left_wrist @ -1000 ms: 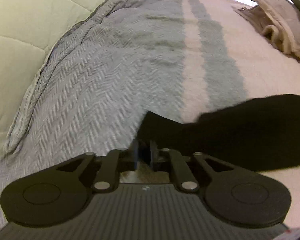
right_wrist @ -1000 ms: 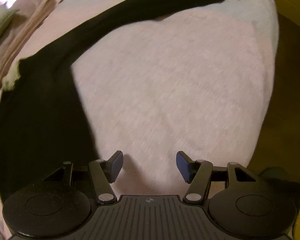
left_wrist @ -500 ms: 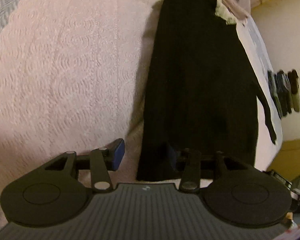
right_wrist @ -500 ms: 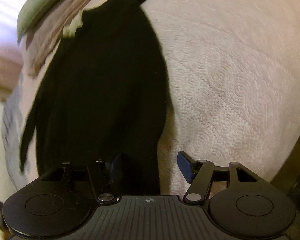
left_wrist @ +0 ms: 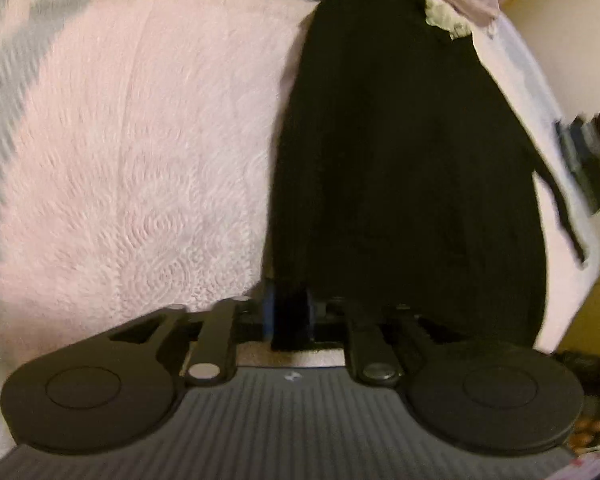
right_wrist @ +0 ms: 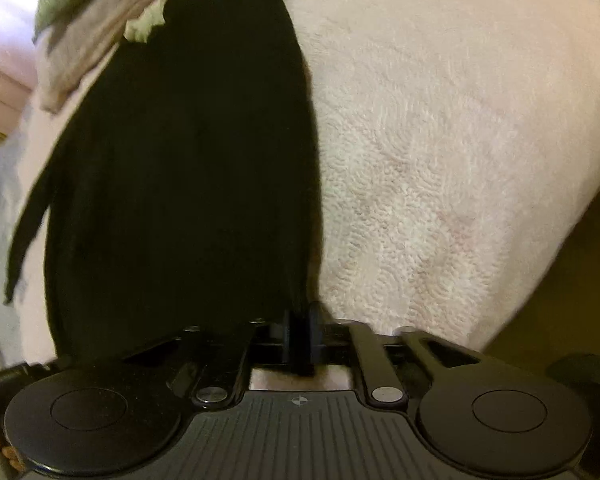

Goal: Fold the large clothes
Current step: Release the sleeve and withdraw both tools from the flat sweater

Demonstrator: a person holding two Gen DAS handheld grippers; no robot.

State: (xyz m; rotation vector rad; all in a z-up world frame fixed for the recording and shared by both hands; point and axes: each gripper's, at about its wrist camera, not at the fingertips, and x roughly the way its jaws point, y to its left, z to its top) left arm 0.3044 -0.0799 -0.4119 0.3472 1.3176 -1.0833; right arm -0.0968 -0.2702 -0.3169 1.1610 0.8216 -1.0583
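A long black garment lies stretched out on a pale pink bedspread, running away from me toward the far end of the bed. My left gripper is shut on its near left corner, black cloth pinched between the blue pads. In the right wrist view the same black garment fills the left half. My right gripper is shut on its near right corner. A thin black strip trails off the garment's left side.
A heap of beige and pale green cloth lies at the far end of the bed. Grey herringbone bedding lies off to the left. The bed's edge drops to a yellow-brown floor on the right. Dark items hang by the wall.
Both grippers were open over the garment's near edge half a second ago; now each has shut on a corner of it. A second ago the left held a different part of the cloth.
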